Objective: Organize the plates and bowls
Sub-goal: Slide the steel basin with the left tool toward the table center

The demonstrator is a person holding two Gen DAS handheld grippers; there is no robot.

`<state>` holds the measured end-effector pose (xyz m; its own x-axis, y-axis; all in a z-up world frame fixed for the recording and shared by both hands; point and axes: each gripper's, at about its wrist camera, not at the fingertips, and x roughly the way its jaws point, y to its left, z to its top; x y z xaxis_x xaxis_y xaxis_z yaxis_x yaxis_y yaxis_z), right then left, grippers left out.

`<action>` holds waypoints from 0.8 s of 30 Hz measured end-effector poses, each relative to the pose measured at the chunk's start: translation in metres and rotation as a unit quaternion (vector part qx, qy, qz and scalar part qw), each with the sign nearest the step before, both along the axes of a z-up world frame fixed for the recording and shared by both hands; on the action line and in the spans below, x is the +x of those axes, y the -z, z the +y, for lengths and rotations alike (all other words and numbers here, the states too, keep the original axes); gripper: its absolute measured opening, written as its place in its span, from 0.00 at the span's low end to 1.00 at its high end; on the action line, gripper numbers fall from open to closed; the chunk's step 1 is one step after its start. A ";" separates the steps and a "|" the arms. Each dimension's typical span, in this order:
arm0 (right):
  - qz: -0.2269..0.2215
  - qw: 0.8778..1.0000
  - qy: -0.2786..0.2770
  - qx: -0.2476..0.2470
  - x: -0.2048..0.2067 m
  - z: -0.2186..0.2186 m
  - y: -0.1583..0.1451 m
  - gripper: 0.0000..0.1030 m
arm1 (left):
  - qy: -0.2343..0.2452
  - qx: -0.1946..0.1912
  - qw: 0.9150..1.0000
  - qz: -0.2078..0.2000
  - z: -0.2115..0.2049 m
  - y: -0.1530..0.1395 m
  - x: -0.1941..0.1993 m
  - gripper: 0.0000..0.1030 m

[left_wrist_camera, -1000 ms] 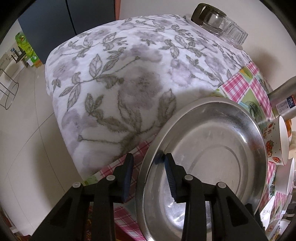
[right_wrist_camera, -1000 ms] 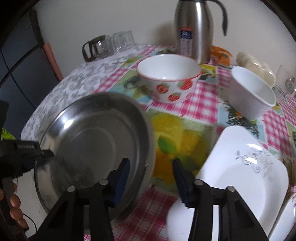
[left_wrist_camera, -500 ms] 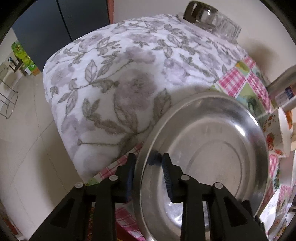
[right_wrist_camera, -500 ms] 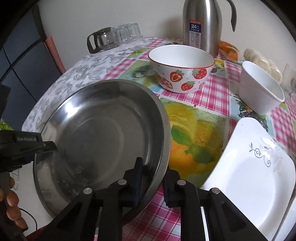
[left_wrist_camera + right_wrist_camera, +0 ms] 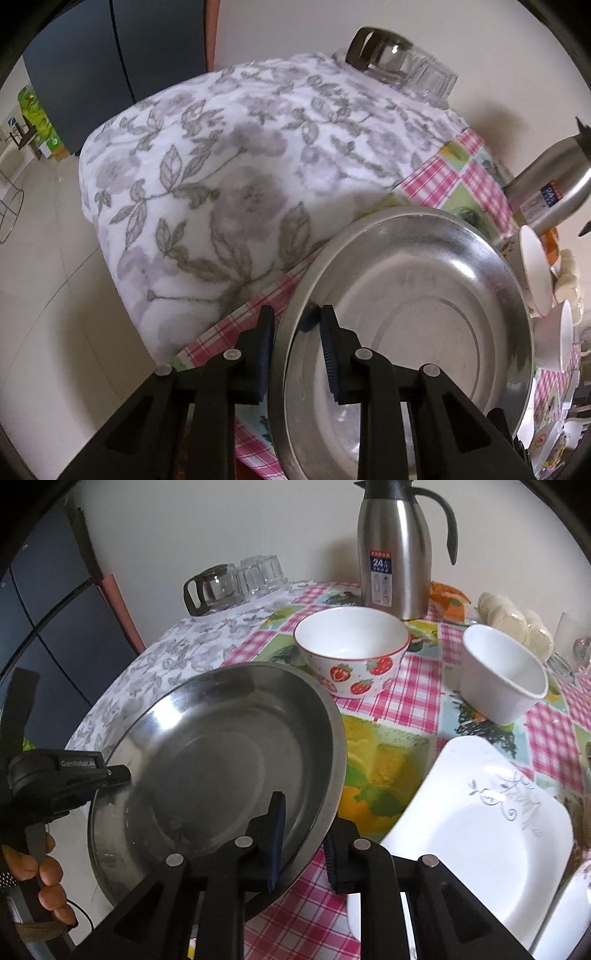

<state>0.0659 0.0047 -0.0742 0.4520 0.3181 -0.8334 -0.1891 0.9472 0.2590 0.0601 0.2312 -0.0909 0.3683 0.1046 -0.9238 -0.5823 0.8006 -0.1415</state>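
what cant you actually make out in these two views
- Steel plate: its underside, and whether it touches the table, hidden by its own body in both views.
- White square plate: near corner covered by the right claw, right wrist view.
- Strawberry bowl: only an edge-on sliver behind the plate rim, left wrist view.
- Flask label: fine print too small.

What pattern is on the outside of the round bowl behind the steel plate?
Red strawberries on white, with a thin red rim, on the bowl; clearest in the right wrist view.
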 end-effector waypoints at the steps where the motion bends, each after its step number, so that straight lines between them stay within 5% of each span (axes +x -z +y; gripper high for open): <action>1: -0.003 1.000 0.001 0.000 0.000 -0.002 -0.002 0.20 | 0.003 0.002 1.000 -0.006 -0.002 -0.003 0.000 0.25; 13: -0.041 0.999 0.024 0.003 -0.009 -0.040 -0.034 0.20 | 0.047 0.014 0.997 -0.060 -0.036 -0.034 -0.003 0.25; 24: -0.036 0.998 0.054 -0.012 -0.018 -0.089 -0.035 0.22 | 0.107 0.022 0.991 -0.076 -0.093 -0.044 0.000 0.25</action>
